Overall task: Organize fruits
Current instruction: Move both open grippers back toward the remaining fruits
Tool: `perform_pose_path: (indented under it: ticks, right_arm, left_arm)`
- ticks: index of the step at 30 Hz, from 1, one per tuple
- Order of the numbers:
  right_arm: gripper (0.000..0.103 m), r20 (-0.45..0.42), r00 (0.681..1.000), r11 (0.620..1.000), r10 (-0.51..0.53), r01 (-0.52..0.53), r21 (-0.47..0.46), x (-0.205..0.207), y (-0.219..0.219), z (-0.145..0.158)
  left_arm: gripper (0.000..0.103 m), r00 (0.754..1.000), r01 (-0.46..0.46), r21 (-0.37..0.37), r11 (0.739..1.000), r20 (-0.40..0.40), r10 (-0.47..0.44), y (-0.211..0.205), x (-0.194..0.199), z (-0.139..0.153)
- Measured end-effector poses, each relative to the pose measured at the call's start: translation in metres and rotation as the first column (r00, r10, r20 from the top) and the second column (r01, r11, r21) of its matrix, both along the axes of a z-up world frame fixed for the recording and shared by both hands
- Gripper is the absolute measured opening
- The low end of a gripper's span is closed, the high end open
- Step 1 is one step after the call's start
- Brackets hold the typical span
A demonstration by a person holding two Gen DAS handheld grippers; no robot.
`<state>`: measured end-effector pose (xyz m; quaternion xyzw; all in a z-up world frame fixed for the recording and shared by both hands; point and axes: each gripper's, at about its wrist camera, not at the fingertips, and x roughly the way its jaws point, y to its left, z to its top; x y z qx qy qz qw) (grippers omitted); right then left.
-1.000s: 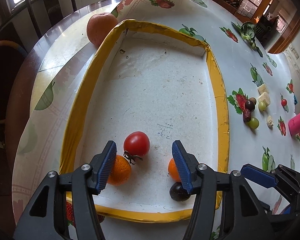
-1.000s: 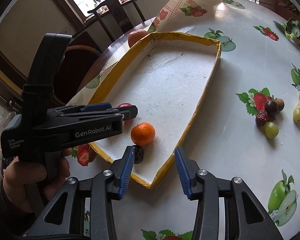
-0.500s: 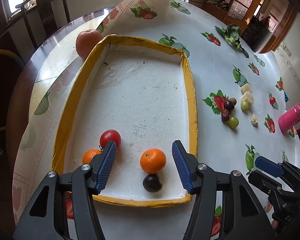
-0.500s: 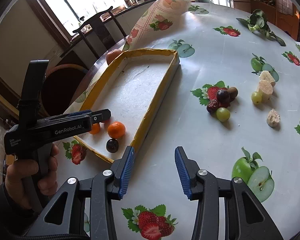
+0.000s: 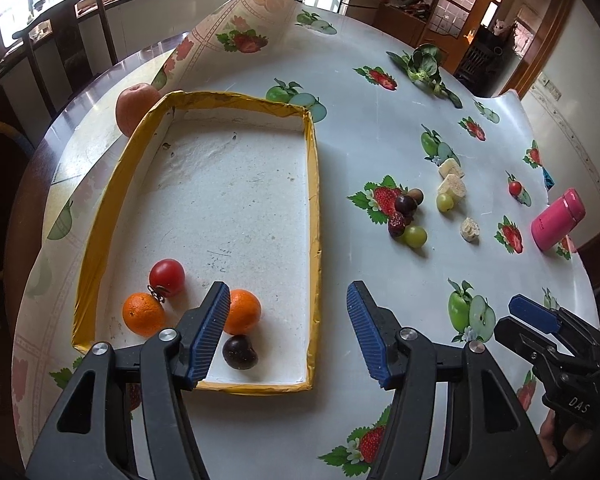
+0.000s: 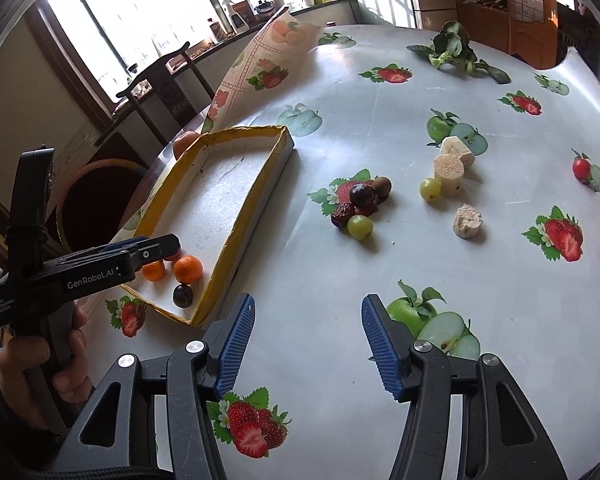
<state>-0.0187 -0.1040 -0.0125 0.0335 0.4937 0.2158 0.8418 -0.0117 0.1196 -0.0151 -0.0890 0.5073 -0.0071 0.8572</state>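
Your right gripper [image 6: 306, 344], jaws opening and empty, sits nearer the loose fruit cluster [image 6: 358, 204] at twelve o'clock on the counter [image 6: 380, 272].

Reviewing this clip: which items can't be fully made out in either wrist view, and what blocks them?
- Peach: both views, lower part hidden behind the yellow-edged tray.
- Tomato: right wrist view, mostly covered by the left gripper; clear in the left wrist view.
- Pink bottle: right wrist view, cut off by the right edge.
- Counter bottles: too small and backlit to identify.
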Motion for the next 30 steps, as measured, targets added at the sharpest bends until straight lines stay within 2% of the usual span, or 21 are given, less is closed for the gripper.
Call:
perform_pose_path:
  ticks: [20,30]
  right_arm:
    - [0.058,-0.01,0.992,0.992,-0.129,0.129,0.013,0.002,-0.061,-0.006]
    - [0.057,-0.017,0.983,0.983,-0.181,0.181,0.004,0.017,-0.078,-0.018]
  left_arm:
    - [0.06,0.992,0.126,-0.038,0.991,-0.013,-0.127,-0.069,0.014,-0.001]
    - [0.06,0.988,0.147,-0.062,0.987,-0.03,-0.149,-0.088,0.04,-0.007]
